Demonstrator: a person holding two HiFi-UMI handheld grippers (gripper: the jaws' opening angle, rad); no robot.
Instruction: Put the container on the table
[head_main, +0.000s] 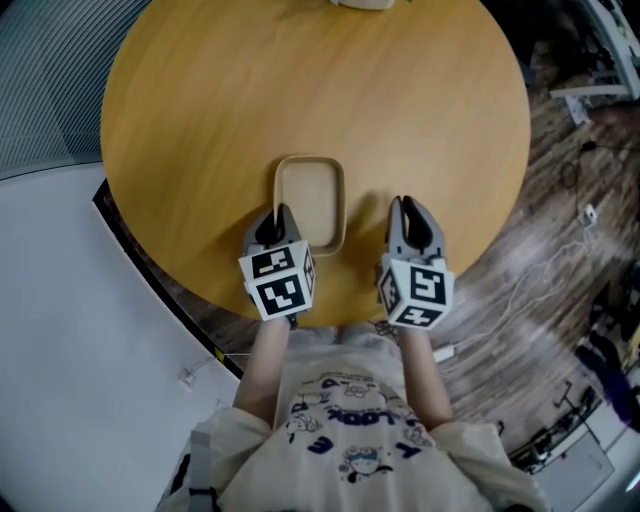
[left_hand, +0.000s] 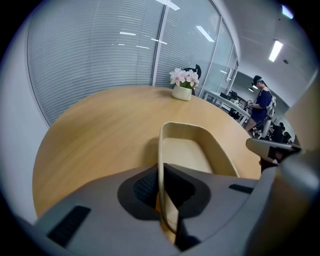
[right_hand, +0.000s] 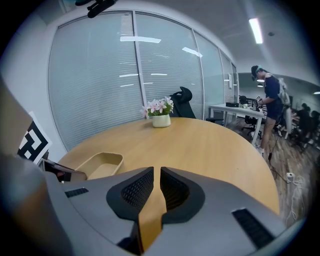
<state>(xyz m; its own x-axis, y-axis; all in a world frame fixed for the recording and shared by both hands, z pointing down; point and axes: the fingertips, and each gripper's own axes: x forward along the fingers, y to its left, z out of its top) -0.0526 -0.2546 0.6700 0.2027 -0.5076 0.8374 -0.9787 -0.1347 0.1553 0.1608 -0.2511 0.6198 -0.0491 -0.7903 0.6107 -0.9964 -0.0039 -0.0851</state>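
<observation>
A shallow beige container (head_main: 310, 200) lies near the front of the round wooden table (head_main: 200, 120). My left gripper (head_main: 279, 217) is shut on the container's near left wall. In the left gripper view that thin wall (left_hand: 161, 150) runs straight between the two dark pads (left_hand: 145, 187). My right gripper (head_main: 409, 208) hovers over bare wood to the right of the container, apart from it, shut with nothing in it. The right gripper view shows its pads (right_hand: 135, 190) almost touching, and the container (right_hand: 100, 164) off to the left.
A white pot of pink flowers (left_hand: 182, 86) stands at the table's far edge, also in the right gripper view (right_hand: 160, 115). A person (right_hand: 272, 97) stands by desks at the right. Cables (head_main: 540, 270) lie on the wooden floor right of the table. Glass walls with blinds lie beyond.
</observation>
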